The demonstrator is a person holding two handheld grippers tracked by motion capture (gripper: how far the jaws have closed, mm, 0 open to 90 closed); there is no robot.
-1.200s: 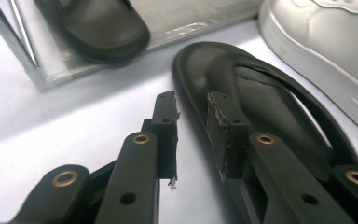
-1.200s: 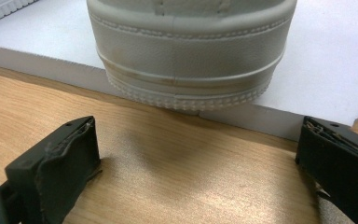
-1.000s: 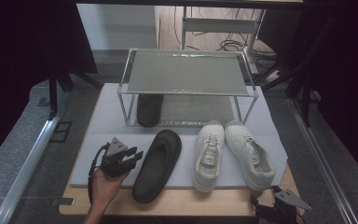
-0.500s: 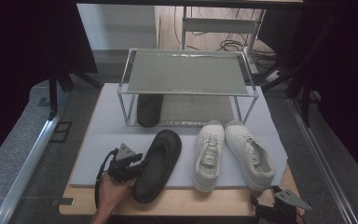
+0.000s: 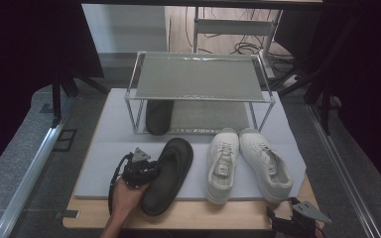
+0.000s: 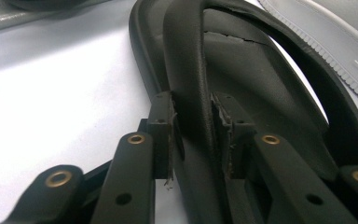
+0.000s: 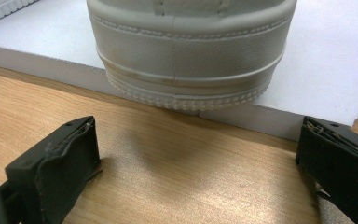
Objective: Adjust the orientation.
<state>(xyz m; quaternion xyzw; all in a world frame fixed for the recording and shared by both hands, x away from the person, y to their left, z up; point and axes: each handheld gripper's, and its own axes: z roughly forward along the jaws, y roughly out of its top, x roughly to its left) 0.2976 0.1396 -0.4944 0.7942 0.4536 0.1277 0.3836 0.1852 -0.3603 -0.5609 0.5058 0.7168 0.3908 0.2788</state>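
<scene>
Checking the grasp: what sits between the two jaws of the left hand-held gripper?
The strap of the black sandal runs between the pads of the left hand-held gripper, which press it from both sides, as the left gripper view shows.

A pair of white sneakers [image 5: 248, 163] lies side by side on the grey mat [image 5: 114, 144], right of centre. Farther back stands a metal shoe rack [image 5: 198, 79], a dark shoe [image 5: 158, 116] tucked under its left end. The wooden desk [image 5: 203, 218] shows along the near edge.

The left gripper [image 5: 144, 168], held in the person's hand [image 5: 124, 196], is pinching with jaws nearly together, while the right gripper [image 5: 297, 218] is resting low, jaws spread wide.
</scene>
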